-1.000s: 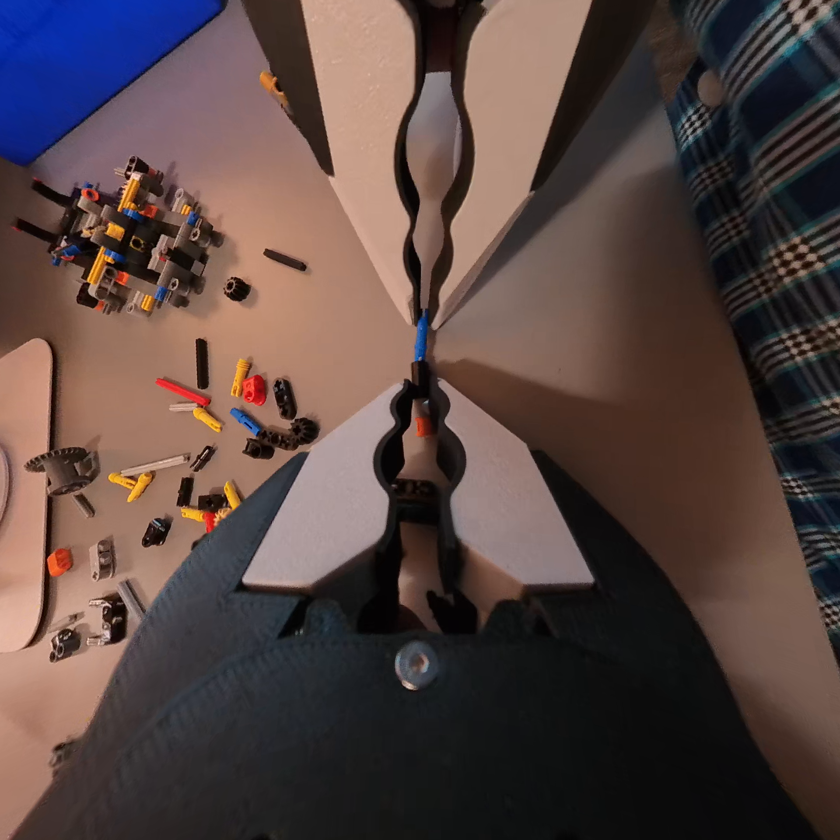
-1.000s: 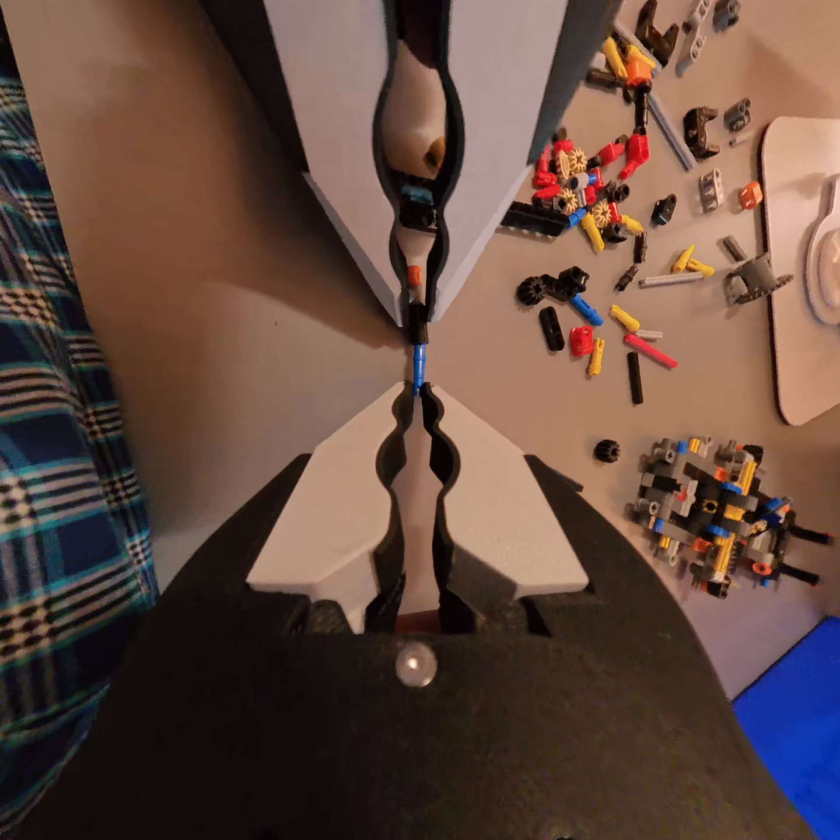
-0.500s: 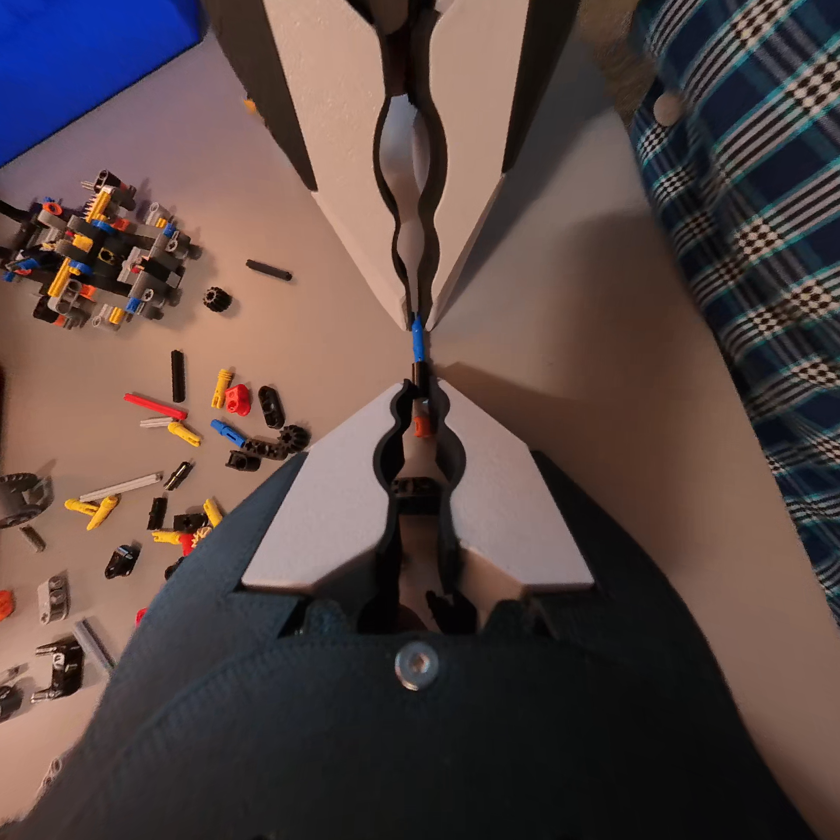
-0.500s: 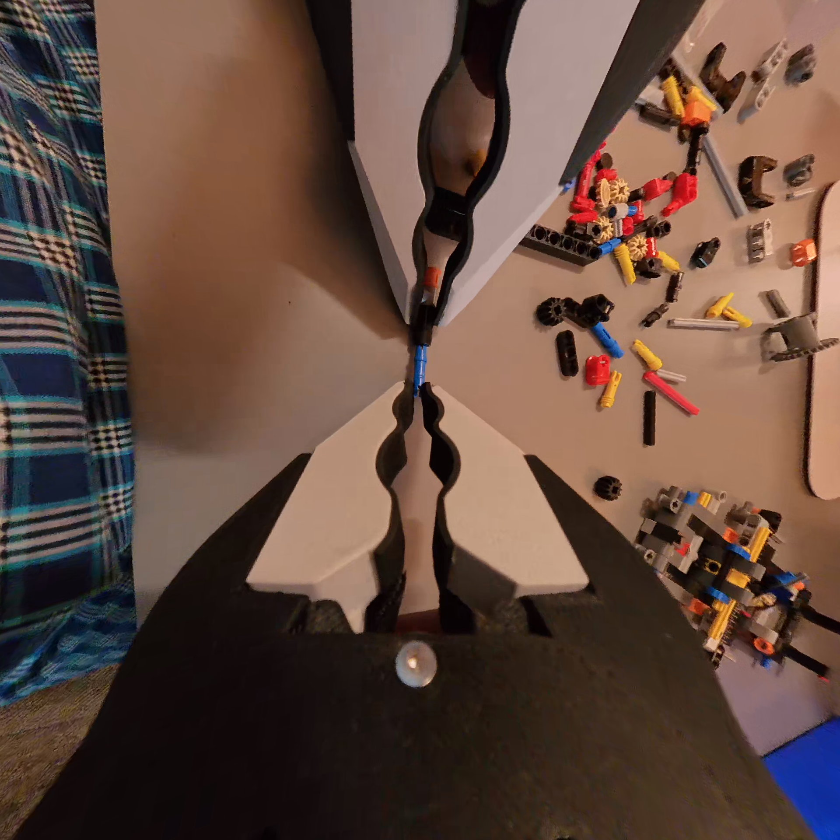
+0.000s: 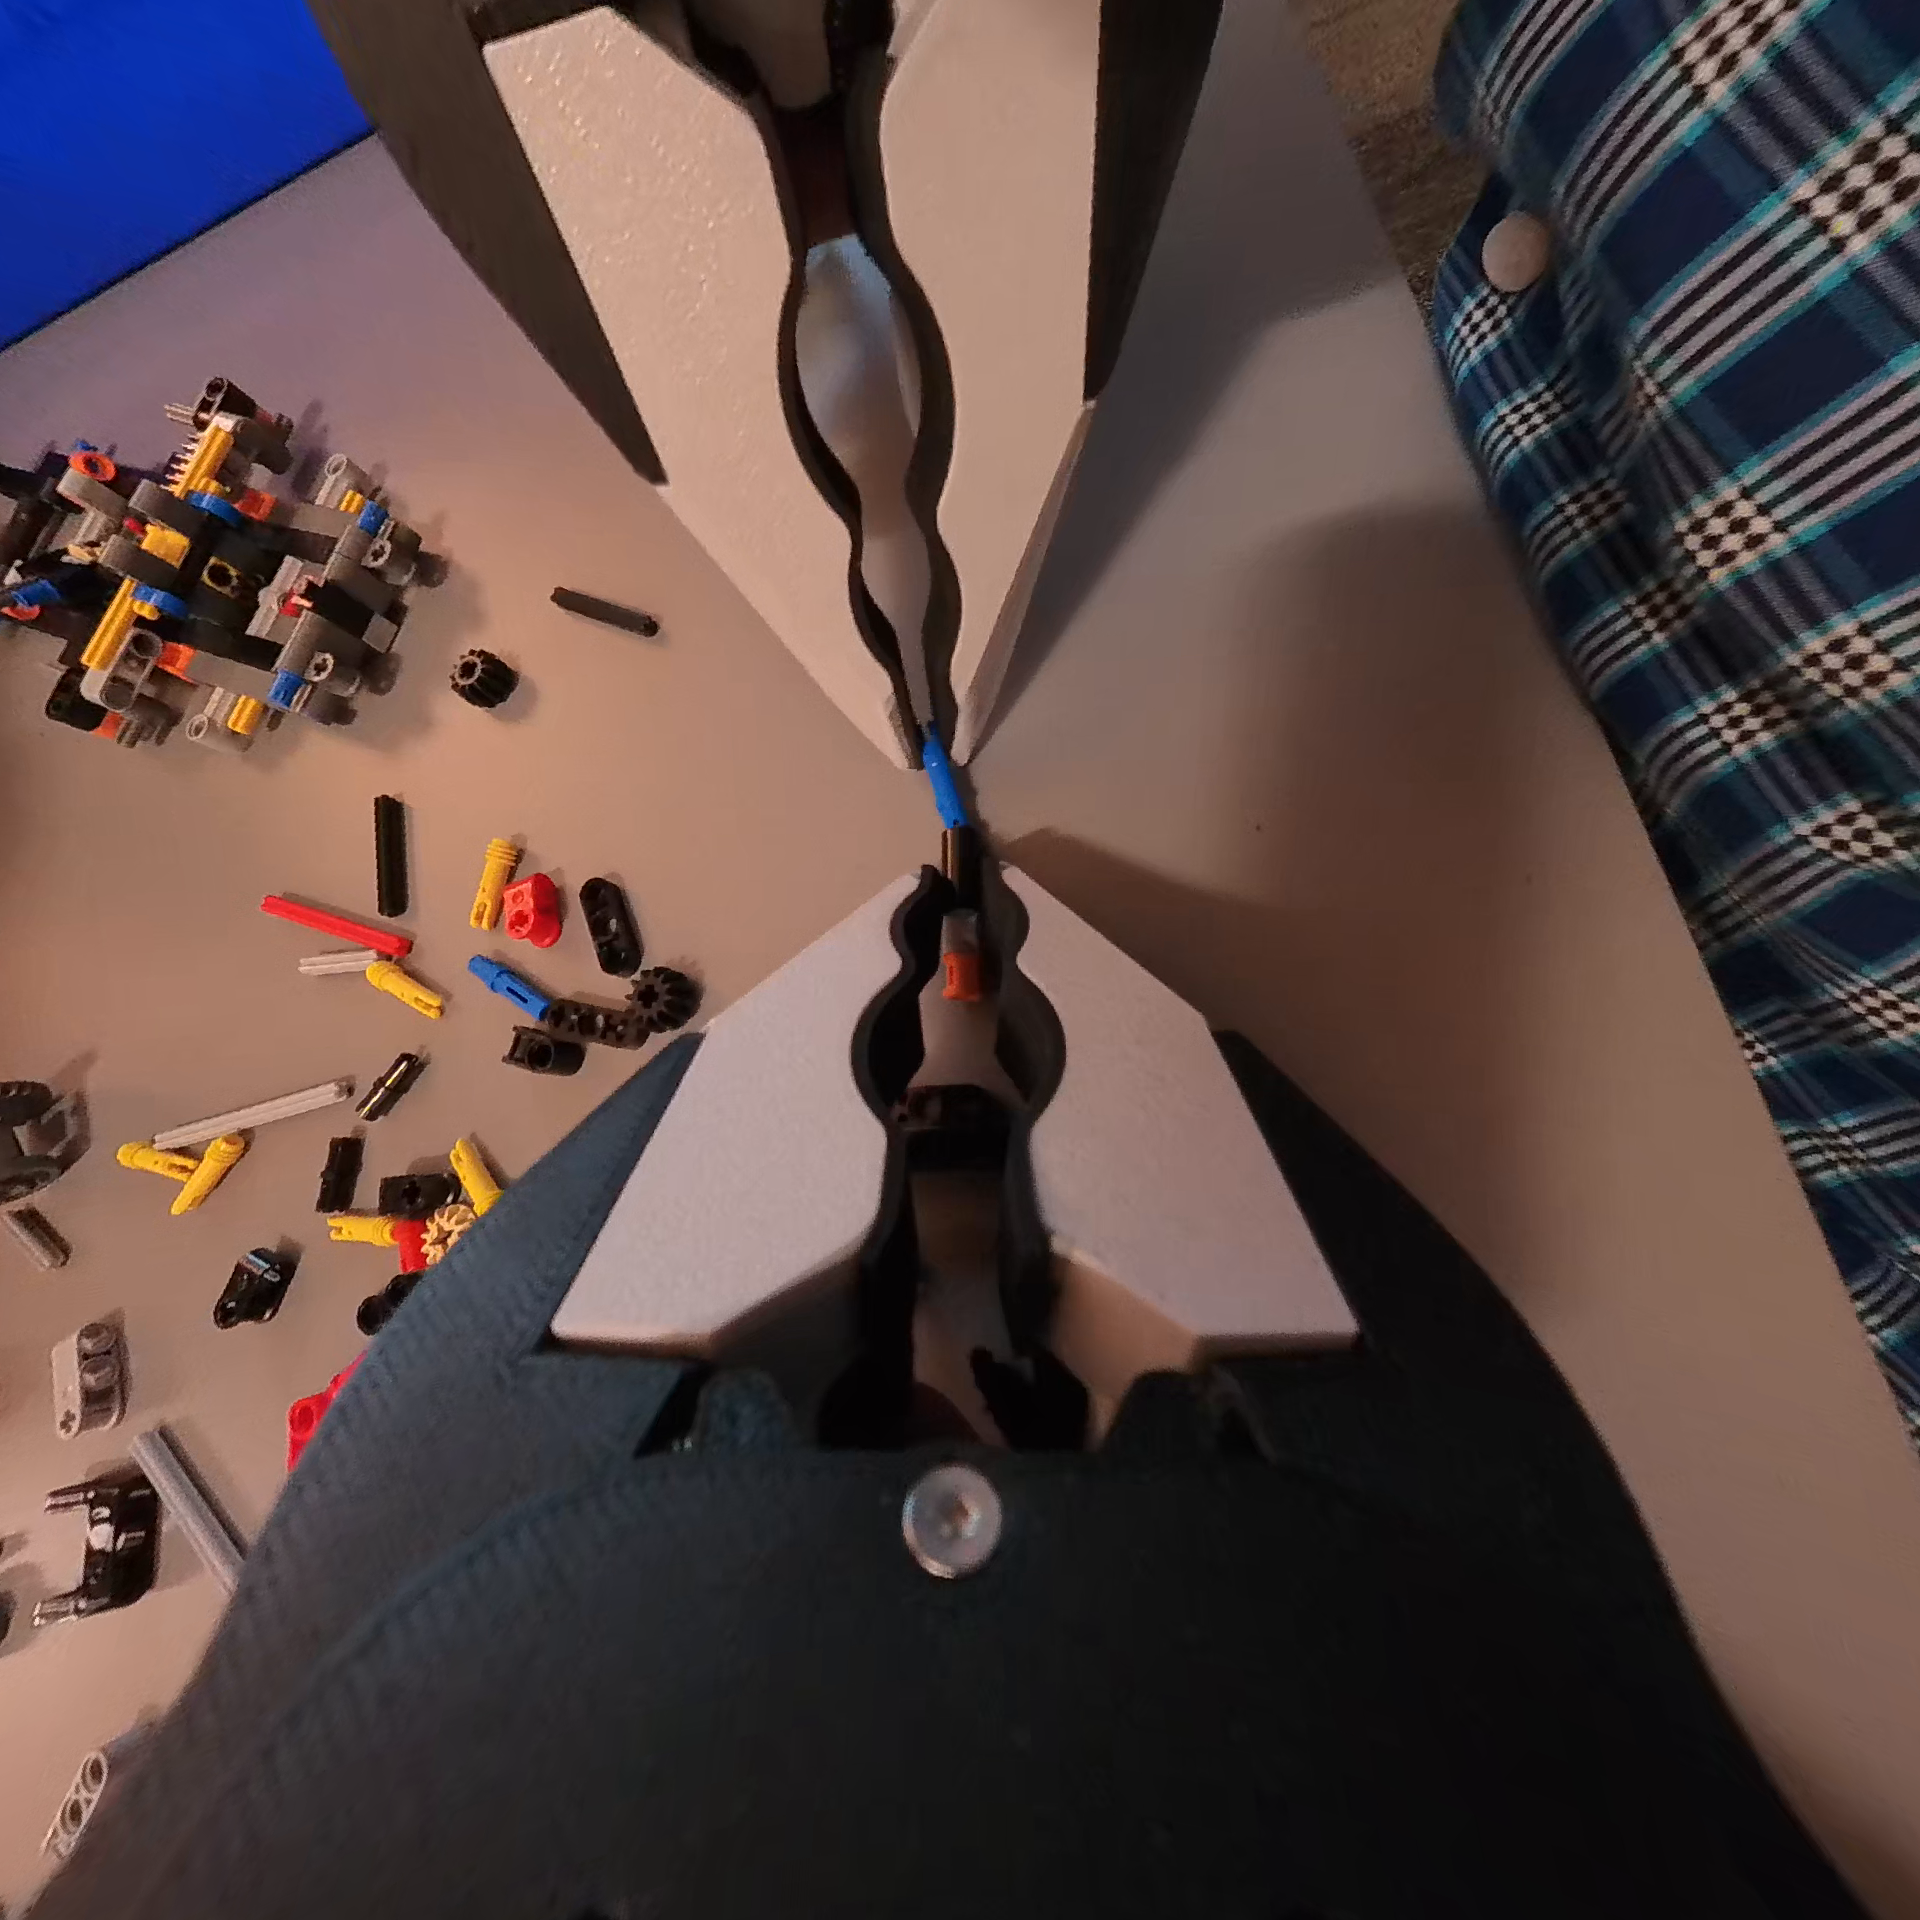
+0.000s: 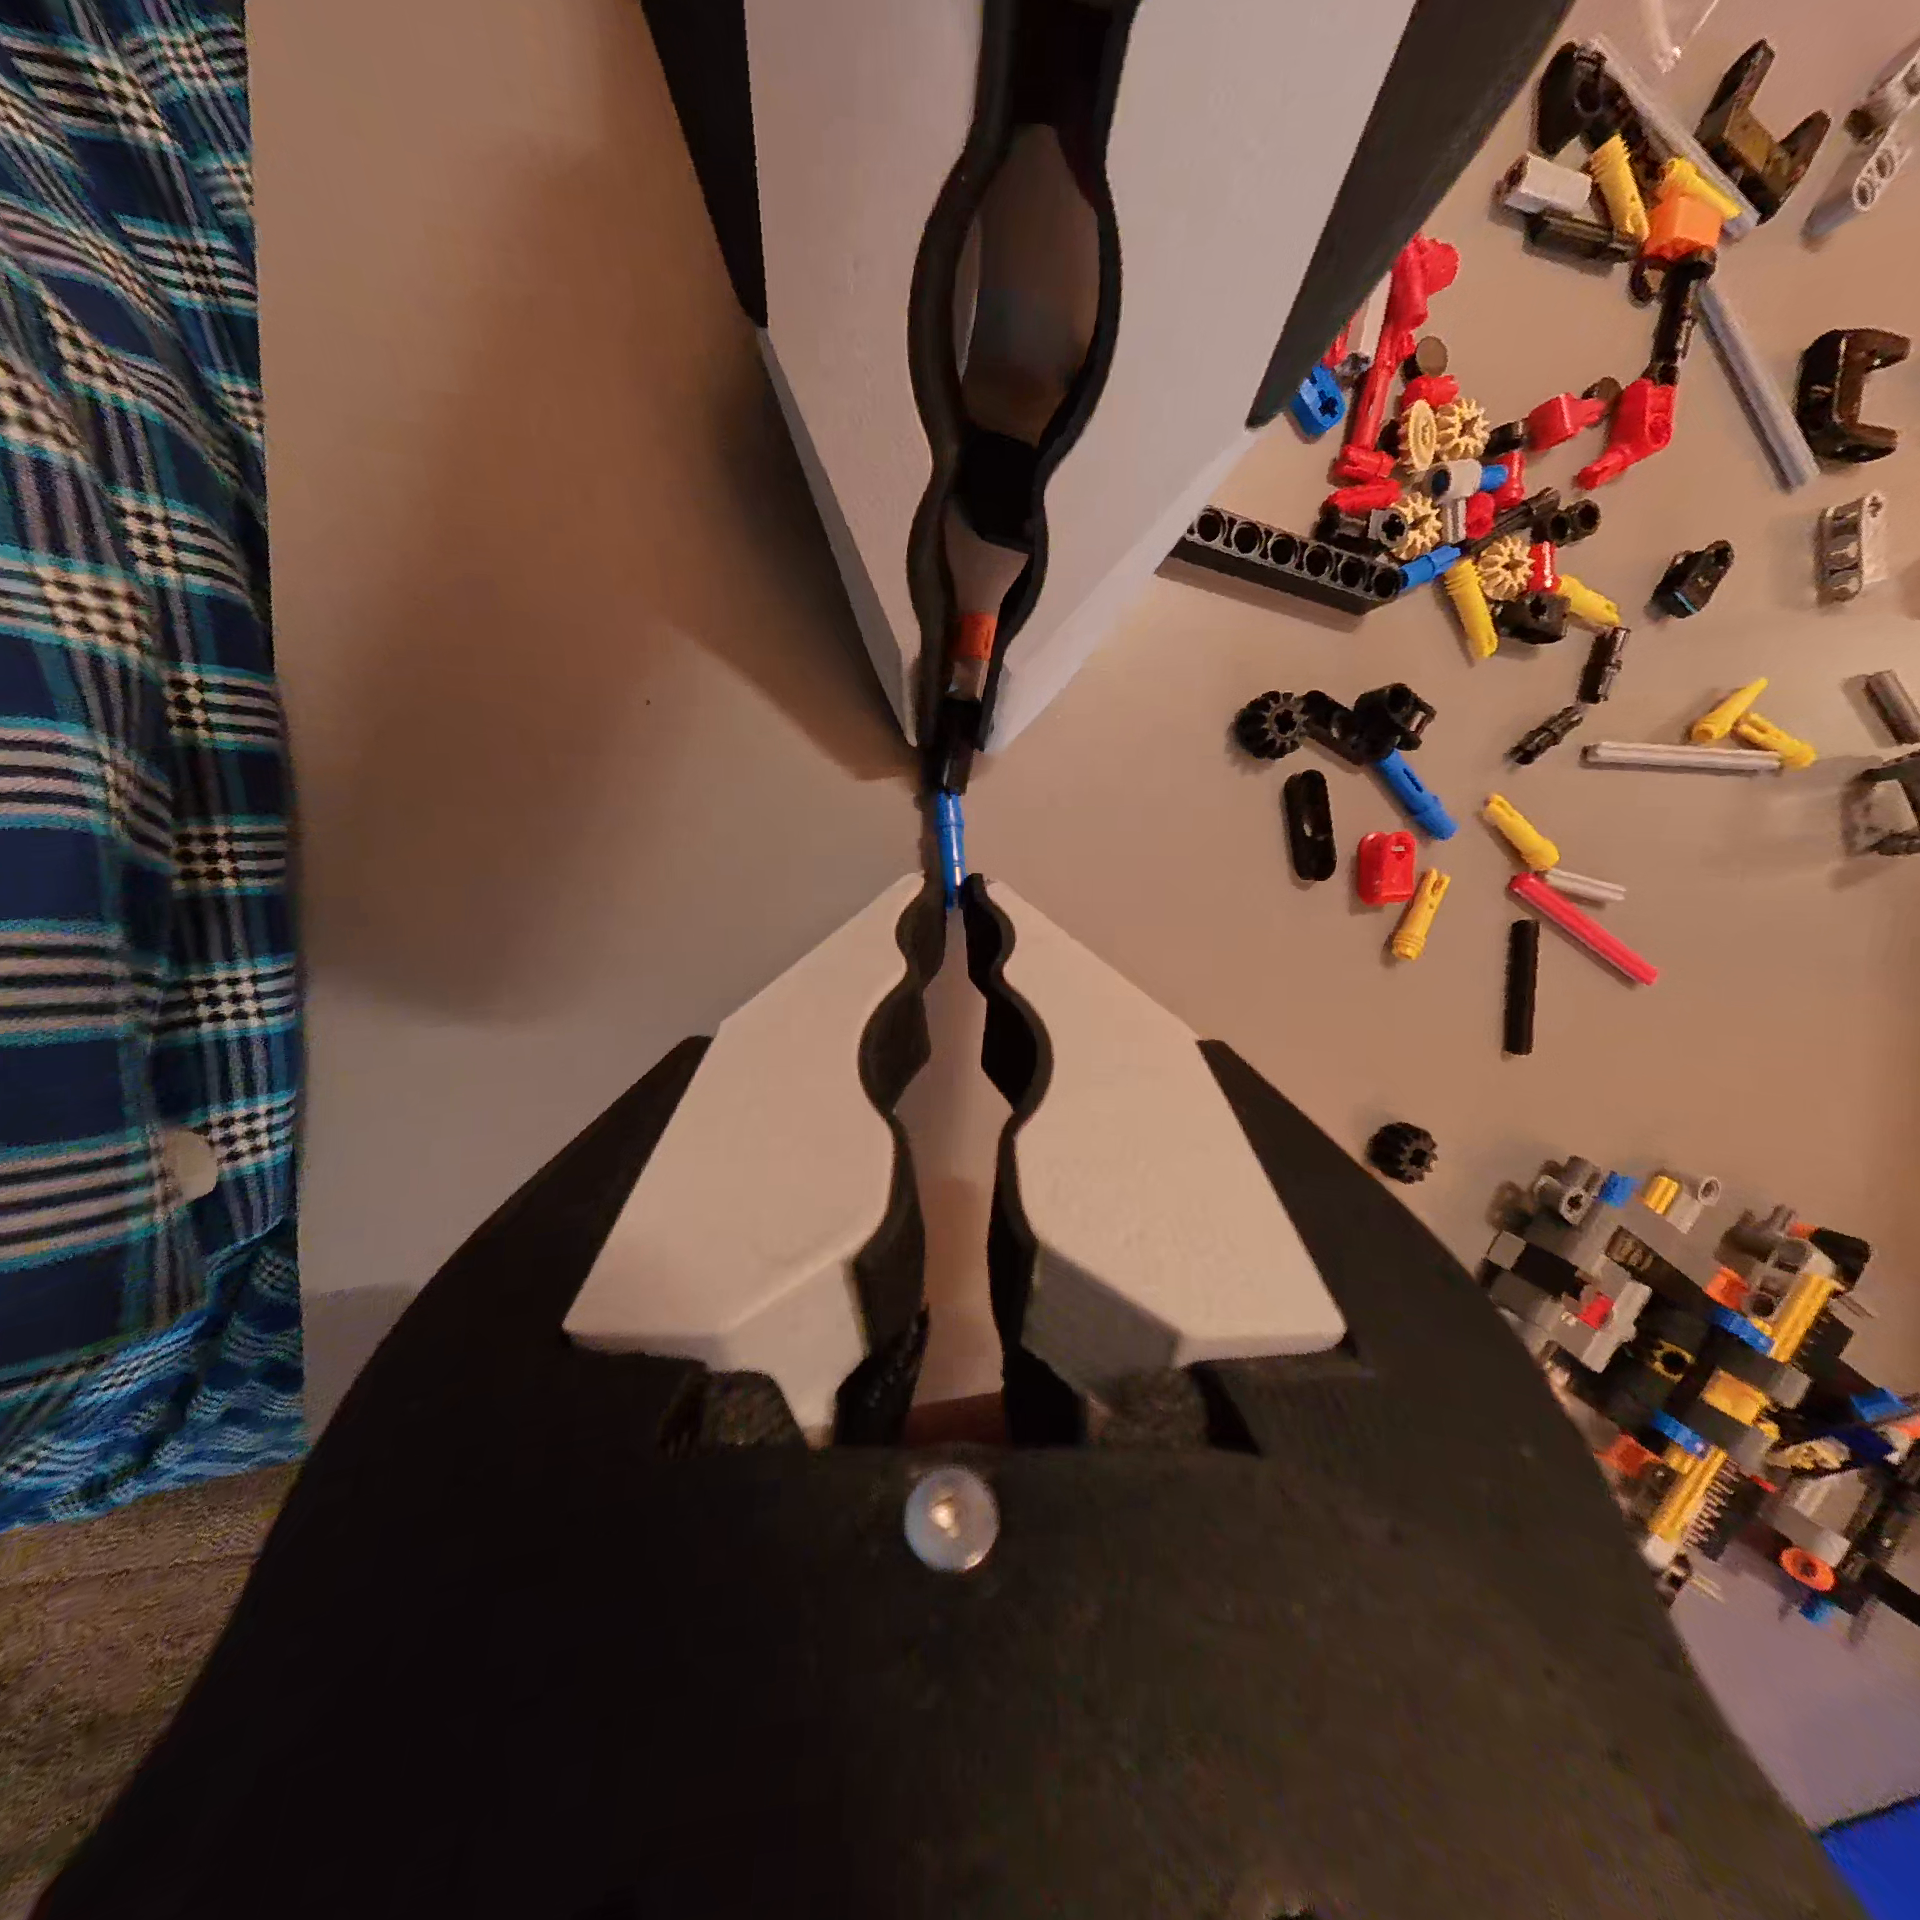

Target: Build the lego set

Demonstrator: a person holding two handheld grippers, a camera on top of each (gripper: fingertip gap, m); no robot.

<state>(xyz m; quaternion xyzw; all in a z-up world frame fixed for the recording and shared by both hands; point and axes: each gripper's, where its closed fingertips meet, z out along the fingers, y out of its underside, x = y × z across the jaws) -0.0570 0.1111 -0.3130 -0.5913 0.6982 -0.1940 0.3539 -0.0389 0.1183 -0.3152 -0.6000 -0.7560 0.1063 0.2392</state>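
Observation:
My left gripper point(image 5: 961, 883) is shut on a small black connector point(image 5: 958, 857) with a grey and orange piece point(image 5: 963, 961) behind it between the fingers. My right gripper point(image 6: 951, 894) is shut on a blue pin point(image 6: 948, 840) by its near end. The two grippers face each other tip to tip above the table. The pin's free end meets the black connector point(image 6: 956, 753); the pin point(image 5: 940, 779) leans slightly off the connector's line. The partly built grey, black and yellow model point(image 5: 197, 582) lies on the table to the side and also shows in the right wrist view point(image 6: 1704, 1371).
Several loose pins, axles, gears and beams lie scattered on the beige table point(image 5: 468, 987), with a denser red and black pile point(image 6: 1455, 488) farther on. A blue surface point(image 5: 125, 125) borders the table. A person's plaid shirt point(image 5: 1714, 623) is at the table's edge. The tips of both grippers are at nearly the same place.
Both grippers have stayed tip to tip while shifting and turning slightly together over the table. The pin now sits a little more angled against the connector. Both grips are unchanged.

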